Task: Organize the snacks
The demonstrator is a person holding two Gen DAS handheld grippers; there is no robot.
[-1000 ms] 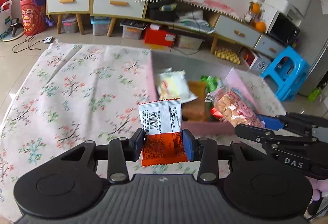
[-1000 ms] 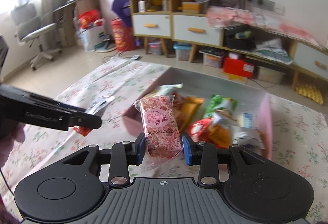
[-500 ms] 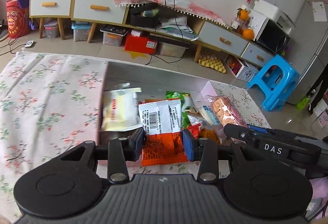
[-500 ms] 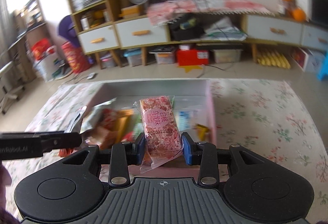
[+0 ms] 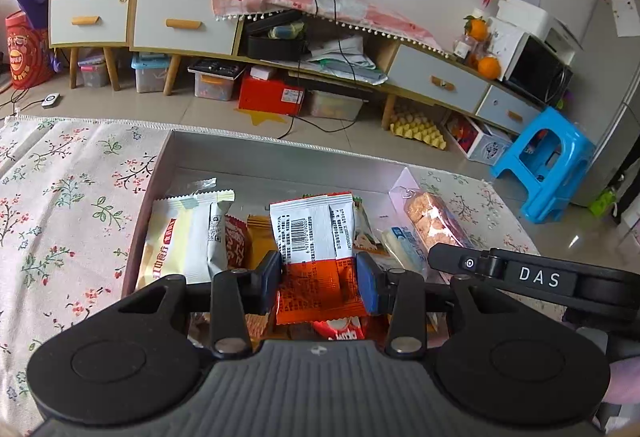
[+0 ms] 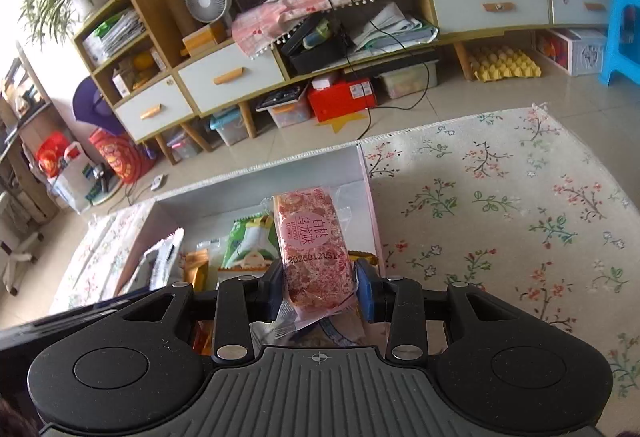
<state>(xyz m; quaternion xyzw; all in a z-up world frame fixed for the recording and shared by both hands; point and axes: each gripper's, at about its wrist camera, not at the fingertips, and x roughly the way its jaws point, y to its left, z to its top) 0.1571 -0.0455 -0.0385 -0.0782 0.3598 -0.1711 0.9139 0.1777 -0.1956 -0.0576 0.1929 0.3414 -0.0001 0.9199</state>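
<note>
My left gripper (image 5: 318, 283) is shut on an orange-and-white snack packet (image 5: 312, 237), held upright over the pink box (image 5: 276, 157) of snacks. In the right wrist view my right gripper (image 6: 318, 287) is shut on a pink clear-wrapped snack bar (image 6: 314, 249), hanging above the same pink box (image 6: 370, 197) near its right wall. That bar (image 5: 430, 221) and the right gripper's black arm (image 5: 532, 279) show at the right of the left wrist view. Inside the box lie a pale yellow packet (image 5: 180, 237), a green packet (image 6: 248, 241) and several others.
The box rests on a floral cloth (image 5: 68, 197), which spreads wide to its right (image 6: 500, 205). Beyond the cloth's far edge is tiled floor, a low cabinet (image 5: 180, 21) with storage bins under it, and a blue stool (image 5: 548, 161).
Both grippers have travelled from beside the box to over its contents, each keeping its snack. The right gripper has rolled, tilting its view.
</note>
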